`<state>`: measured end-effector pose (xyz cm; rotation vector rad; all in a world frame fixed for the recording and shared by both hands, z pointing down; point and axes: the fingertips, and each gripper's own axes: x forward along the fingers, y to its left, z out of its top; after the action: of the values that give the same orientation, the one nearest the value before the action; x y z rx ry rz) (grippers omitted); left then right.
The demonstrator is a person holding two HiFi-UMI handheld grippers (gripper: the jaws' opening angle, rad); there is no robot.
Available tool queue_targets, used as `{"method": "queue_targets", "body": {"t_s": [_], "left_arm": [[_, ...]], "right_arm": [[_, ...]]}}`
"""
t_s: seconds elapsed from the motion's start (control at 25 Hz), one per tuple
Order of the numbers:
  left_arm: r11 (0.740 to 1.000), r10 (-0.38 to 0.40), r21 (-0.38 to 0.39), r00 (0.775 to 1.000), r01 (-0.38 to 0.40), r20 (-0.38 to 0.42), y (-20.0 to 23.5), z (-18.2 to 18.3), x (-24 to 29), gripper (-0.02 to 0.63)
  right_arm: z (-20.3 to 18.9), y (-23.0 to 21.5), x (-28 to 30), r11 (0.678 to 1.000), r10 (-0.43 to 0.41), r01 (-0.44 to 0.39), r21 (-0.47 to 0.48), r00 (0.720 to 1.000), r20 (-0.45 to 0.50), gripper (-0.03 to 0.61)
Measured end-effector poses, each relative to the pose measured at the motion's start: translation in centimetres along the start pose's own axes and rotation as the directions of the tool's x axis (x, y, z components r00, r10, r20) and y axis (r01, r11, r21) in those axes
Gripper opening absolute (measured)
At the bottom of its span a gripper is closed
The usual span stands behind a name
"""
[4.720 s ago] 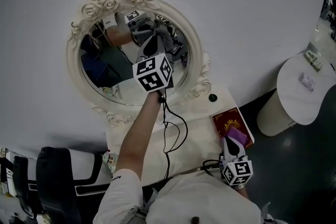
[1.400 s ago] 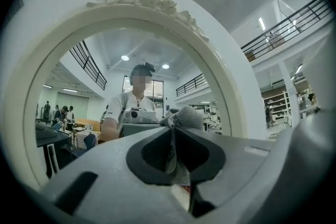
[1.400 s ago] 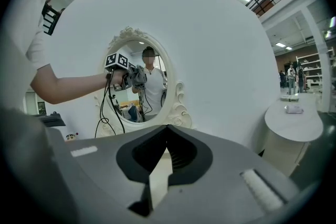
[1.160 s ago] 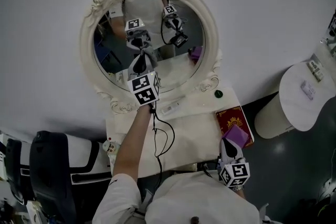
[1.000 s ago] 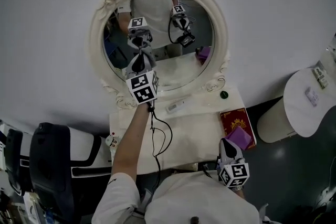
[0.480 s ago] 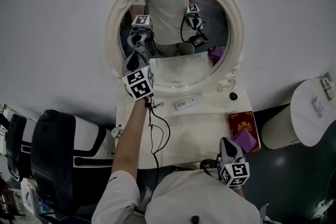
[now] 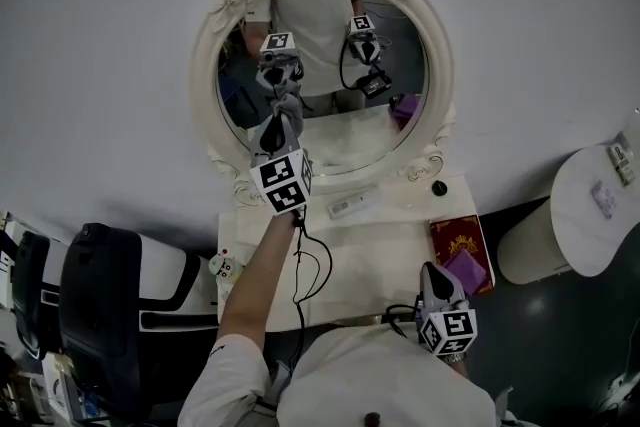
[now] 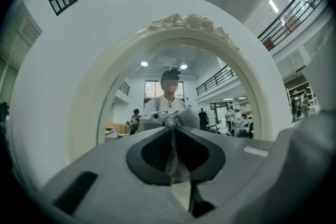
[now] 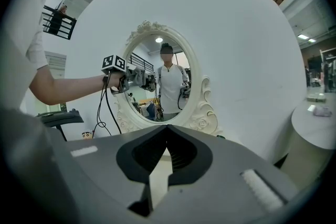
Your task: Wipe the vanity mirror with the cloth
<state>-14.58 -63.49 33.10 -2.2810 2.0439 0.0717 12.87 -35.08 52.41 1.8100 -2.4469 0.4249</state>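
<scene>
A: Tongs state?

B: Left gripper (image 7: 280, 122) is clamped tight on the cloth (image 7: 284, 108); in the left gripper view a grey fold (image 8: 172, 150) hangs pinched between the jaws and a bunch sticks out past the tips; right gripper (image 7: 433, 275) has its jaws together on nothing, parked low over the counter's (image 7: 370, 240) front right corner, by the red book (image 7: 455, 237).

A: Where is the cloth relative to the vanity mirror (image 7: 330, 140)?

B: At the lower left of the glass, near the frame's inner edge; it looks pressed to the glass or just off it, and contact can't be confirmed; the mirror stands at the counter's back edge.

A: Progress?

B: Judged mid-wipe; the cloth is gripped and up at the glass, so pickup and reach are done; no streaks or dirt show on the glass, so the wiped share can't be read; the upper and right glass probably remain, then setting the cloth down.
</scene>
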Motion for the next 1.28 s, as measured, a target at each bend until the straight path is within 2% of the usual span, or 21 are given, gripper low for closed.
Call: {"method": "queue_targets", "body": {"t_s": [0.28,0.52,0.68,0.84,0.96,1.12,1.28], "left_arm": [[0.980,-0.197,-0.039,0.980,0.197,0.003,-10.5,-0.9,0.9,0.023],[0.944,-0.326,-0.058,0.944,0.324,-0.051,-19.3,-4.6,1.4,0.023],[0.925,-0.379,-0.058,0.922,0.376,-0.073,-23.9,-6.2,2.5,0.023],[0.919,-0.393,-0.064,0.915,0.389,-0.090,-26.2,-7.3,3.6,0.023],[0.926,-0.378,-0.063,0.920,0.373,-0.103,-26.5,-8.0,4.4,0.023],[0.945,-0.325,-0.075,0.937,0.318,-0.126,-24.6,-8.9,5.3,0.023],[0.960,-0.276,-0.077,0.953,0.268,-0.127,-21.4,-8.8,5.3,0.023]], "right_arm": [[0.3,-2.8,-1.6,0.996,-0.086,0.086,0.018,0.996,0.020,0.008],[0.1,-5.9,-4.2,0.980,-0.193,0.191,0.046,0.981,0.025,0.008],[-0.1,-8.1,-6.2,0.962,-0.268,0.265,0.062,0.963,0.031,0.008],[-0.4,-9.6,-8.1,0.942,-0.329,0.327,0.077,0.944,0.026,0.008],[-0.9,-10.2,-9.0,0.933,-0.353,0.351,0.082,0.935,0.014,0.008],[-1.1,-10.2,-9.0,0.937,-0.342,0.341,0.073,0.940,0.002,0.008],[-1.1,-9.5,-8.0,0.954,-0.295,0.295,0.057,0.955,-0.006,0.008]]}}
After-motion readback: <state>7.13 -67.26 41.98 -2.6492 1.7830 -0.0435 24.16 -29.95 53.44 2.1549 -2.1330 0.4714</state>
